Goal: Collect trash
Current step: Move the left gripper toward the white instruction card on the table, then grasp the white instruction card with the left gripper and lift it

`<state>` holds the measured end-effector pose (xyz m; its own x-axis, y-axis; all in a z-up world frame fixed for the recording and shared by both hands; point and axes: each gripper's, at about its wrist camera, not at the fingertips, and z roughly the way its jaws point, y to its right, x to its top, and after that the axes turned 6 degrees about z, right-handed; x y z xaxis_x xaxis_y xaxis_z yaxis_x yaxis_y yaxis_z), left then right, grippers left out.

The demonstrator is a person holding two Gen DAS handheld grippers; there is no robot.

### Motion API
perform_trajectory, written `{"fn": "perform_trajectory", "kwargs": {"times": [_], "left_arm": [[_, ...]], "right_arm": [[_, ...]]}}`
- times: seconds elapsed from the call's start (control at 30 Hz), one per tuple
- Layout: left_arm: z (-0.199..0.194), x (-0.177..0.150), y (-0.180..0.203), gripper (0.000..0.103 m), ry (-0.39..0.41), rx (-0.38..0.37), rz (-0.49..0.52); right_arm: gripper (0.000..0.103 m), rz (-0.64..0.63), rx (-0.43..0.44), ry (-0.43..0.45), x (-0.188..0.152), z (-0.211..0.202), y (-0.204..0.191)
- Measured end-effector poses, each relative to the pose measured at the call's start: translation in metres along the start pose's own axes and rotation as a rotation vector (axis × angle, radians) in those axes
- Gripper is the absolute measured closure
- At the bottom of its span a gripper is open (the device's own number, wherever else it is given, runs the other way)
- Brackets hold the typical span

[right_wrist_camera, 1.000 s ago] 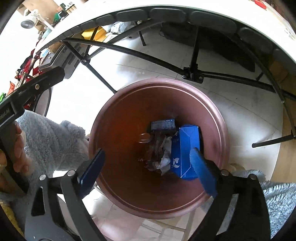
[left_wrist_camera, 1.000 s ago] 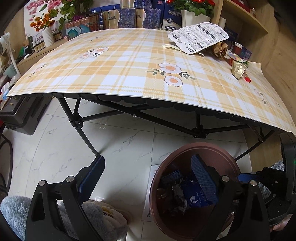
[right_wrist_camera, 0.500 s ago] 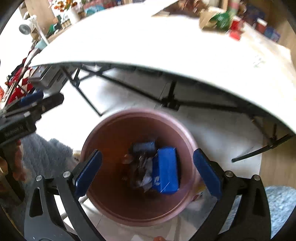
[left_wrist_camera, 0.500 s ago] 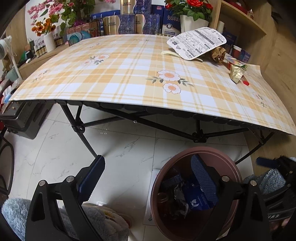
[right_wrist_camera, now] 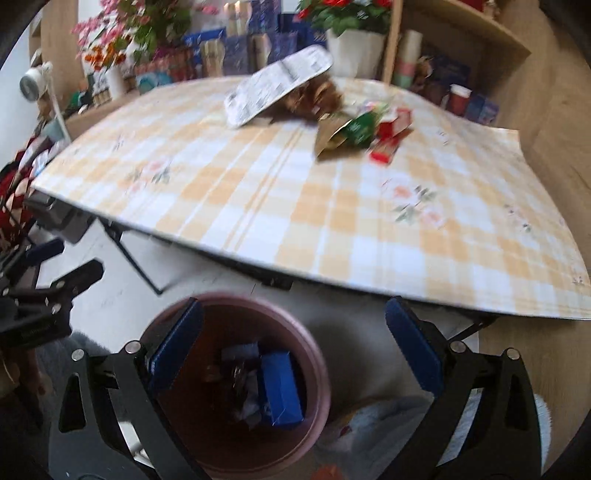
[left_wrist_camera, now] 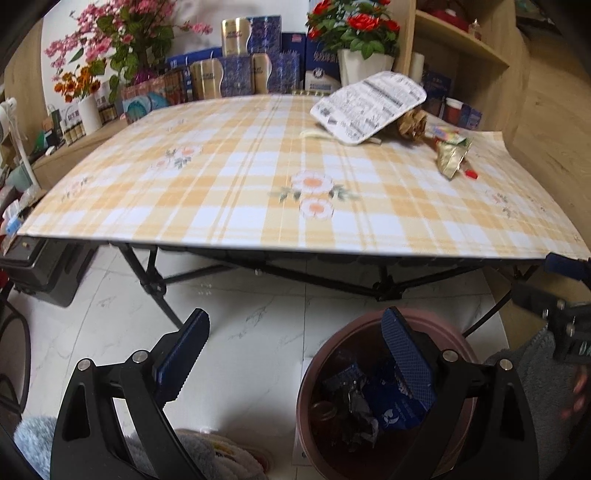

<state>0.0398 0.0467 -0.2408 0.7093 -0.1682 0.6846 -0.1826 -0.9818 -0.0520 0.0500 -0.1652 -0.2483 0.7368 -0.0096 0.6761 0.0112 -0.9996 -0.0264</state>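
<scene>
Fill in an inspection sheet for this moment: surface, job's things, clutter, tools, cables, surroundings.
Surface: yellow plaid floral tablecloth on a folding table.
Job's things: white printed package, crumpled brown wrapper, gold-lined green wrapper, red packet on the far right part; round brown plastic bin on the floor holds a blue box.
Clutter: nothing seen.
Tools: left tool, right tool open, empty.
Cables: nothing seen.
Surroundings: potted red roses, wooden shelves.

A lived-in home room: a folding desk under a plaid floral cloth fills mid-frame, artificial flowers in vases and stacked gift boxes line the top, wooden shelves stand upper right, and white marble-look floor tiles lie below.
</scene>
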Motion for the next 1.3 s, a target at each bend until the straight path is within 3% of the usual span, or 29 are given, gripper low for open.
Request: {"fn": "perform_trajectory", "kwargs": {"times": [0.1,0.3,0.6,0.8,1.0,1.17,1.2,1.3], "left_arm": [[-0.005,0.013,-0.001,0.011,0.026,0.013,0.019],[0.002,0.071,0.004,0.011,0.088,0.029,0.077],[0.082,0.169,0.062,0.011,0.119,0.059,0.286],[0.136,0.192,0.099,0.011,0.105,0.083,0.405],[0.17,0.206,0.102,0.011,0.087,0.162,0.45],[0.186,0.214,0.101,0.012,0.042,0.184,0.469],[0.186,0.216,0.1,0.014,0.044,0.189,0.459],[0.183,0.219,0.096,0.035,0.038,0.176,0.438]], "right_arm": [[0.006,0.02,-0.016,0.035,0.013,-0.005,0.008],[0.006,0.094,-0.033,0.096,0.042,-0.011,0.039],[0.006,0.216,-0.05,0.134,0.07,-0.008,0.082],[0.006,0.254,-0.05,0.13,0.076,-0.004,0.1],[0.006,0.279,-0.05,0.116,0.078,0.002,0.115],[0.006,0.294,-0.039,0.101,0.078,0.01,0.118],[0.006,0.295,-0.036,0.097,0.078,0.011,0.118],[0.006,0.295,-0.018,0.077,0.078,0.015,0.115]]}}
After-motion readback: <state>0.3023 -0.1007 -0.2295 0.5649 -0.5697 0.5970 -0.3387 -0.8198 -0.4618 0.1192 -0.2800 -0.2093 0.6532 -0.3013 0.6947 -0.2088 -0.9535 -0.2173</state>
